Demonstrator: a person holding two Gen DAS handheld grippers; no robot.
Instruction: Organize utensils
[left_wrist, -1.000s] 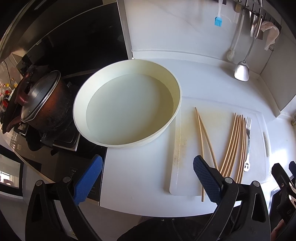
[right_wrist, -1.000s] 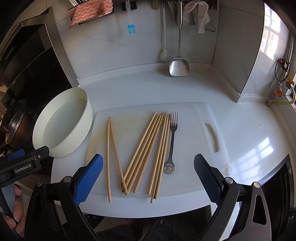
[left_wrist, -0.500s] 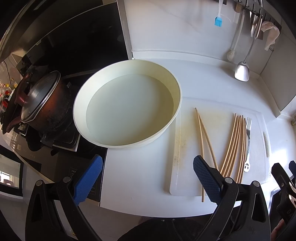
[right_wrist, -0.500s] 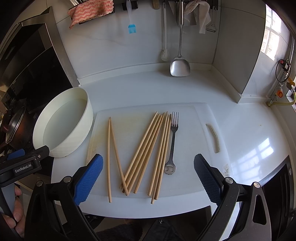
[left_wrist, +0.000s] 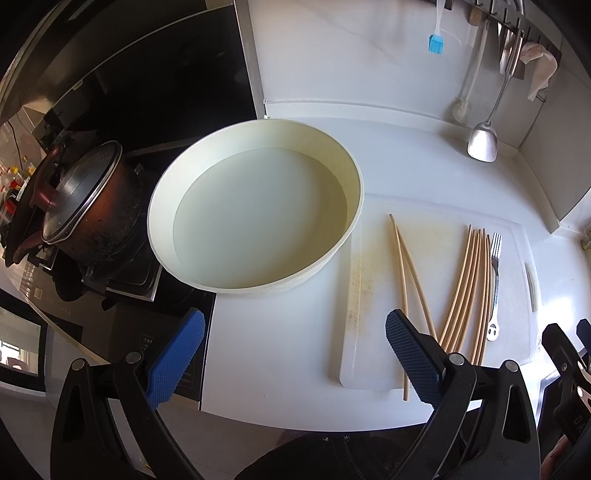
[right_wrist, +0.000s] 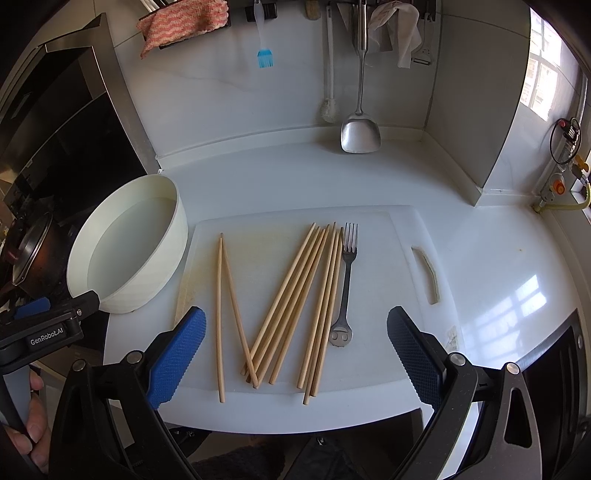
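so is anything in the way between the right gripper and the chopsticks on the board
Nothing visible. The right gripper is open above the near edge of the cutting board, and the chopsticks lie flat and bare right ahead of it. The fork rests beside them on their right, not across them.

In the left wrist view, the left tool's (left_wrist: 293, 360) blue-padded right finger (left_wrist: 413, 363) covers the near ends of several pale wooden chopsticks (left_wrist: 463, 291) on the white plastic cutting board (left_wrist: 369, 295). The right tool (left_wrist: 569, 354) is cut off by the frame's right edge. The dark lidded metal pot (left_wrist: 79, 206) is partly hidden behind the round cream plastic basin (left_wrist: 255, 206). In the right wrist view, the hanging steel spatula's (right_wrist: 360, 131) handle top runs out of frame, and the hand (right_wrist: 31, 424) gripping the left tool is clipped at the edge.
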